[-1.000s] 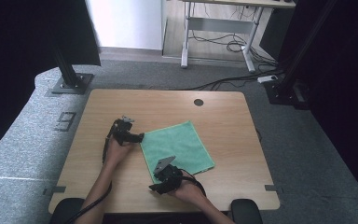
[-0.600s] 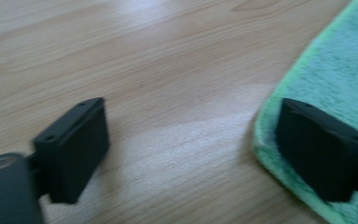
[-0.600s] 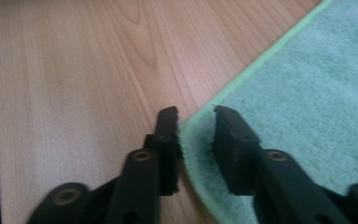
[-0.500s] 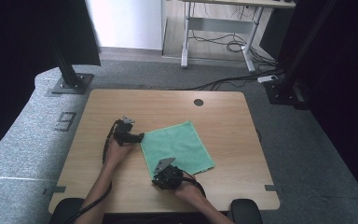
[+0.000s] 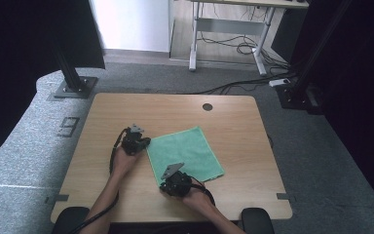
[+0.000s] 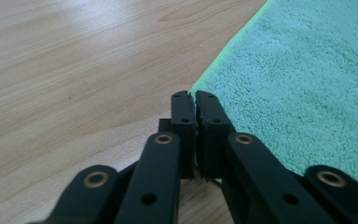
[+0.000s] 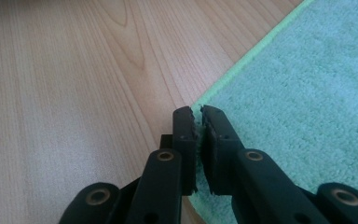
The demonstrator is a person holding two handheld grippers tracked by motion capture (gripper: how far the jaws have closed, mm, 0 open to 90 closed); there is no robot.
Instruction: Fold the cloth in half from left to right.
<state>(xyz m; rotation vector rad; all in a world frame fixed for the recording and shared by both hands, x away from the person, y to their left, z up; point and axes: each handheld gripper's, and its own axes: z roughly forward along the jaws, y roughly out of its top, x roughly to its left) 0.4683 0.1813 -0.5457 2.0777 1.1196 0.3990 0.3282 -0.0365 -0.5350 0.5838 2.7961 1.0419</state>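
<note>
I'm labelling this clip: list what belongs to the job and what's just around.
In the job: green cloth; left gripper and right gripper, each shut on a cloth corner.
Just around: wooden table, cable hole, desk frame, floor cables.

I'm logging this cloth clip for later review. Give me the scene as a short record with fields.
surface: wooden table
item: green cloth, lying flat
left tongs: jaws just closed, pinching the cloth's corner at its left edge
right tongs: jaws just closed, pinching the cloth's near corner
hands: each at one corner, low on the table
lift: not yet, cloth flat on the wood
</note>
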